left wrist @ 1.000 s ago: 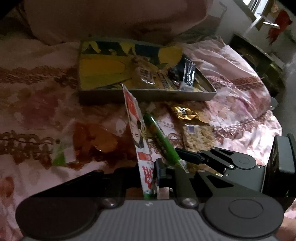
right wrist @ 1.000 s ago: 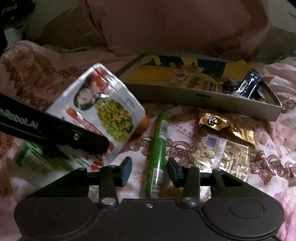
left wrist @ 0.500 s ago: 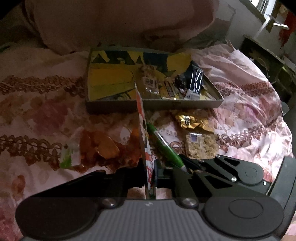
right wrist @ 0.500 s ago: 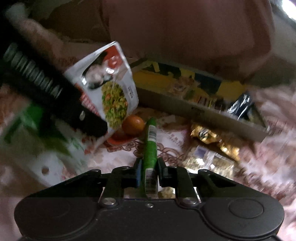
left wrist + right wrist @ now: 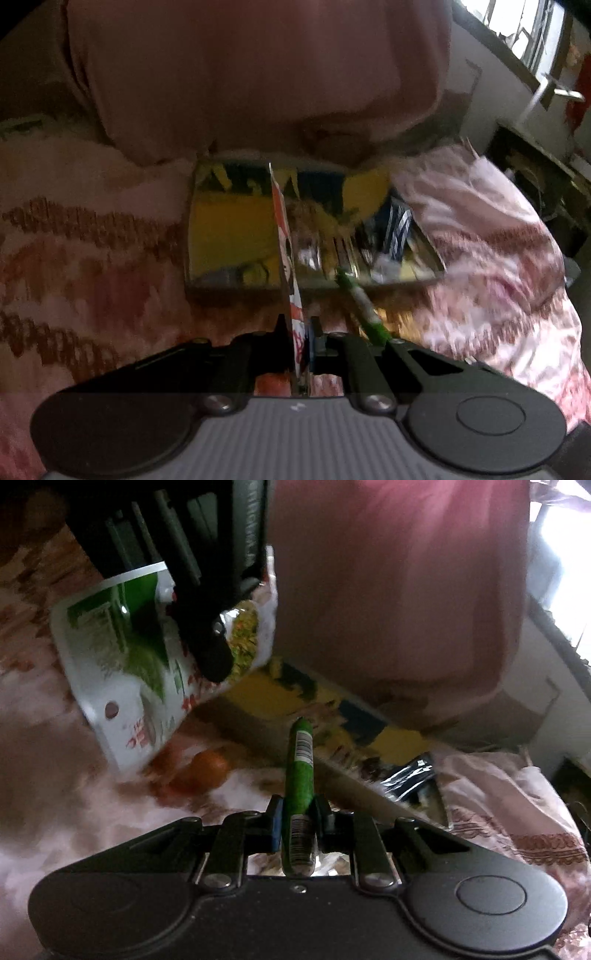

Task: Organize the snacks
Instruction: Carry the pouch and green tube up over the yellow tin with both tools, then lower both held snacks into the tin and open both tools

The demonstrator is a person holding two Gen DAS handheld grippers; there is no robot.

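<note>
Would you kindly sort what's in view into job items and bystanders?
Job:
- snack pouch, clamped in left gripper
- green stick snack, clamped in right gripper
- tray

Bystanders:
- orange
- pink pillow
- floral bedspread

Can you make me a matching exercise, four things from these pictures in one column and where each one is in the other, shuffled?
Things:
1. green stick snack
2. red and white snack pouch
3. orange fruit
4. black sachet

Places:
A. lying in the tray
B. held by the left gripper
C. resting on the floral bedspread
D. held by the right gripper

Pairs: 1-D, 2-B, 3-C, 4-A
</note>
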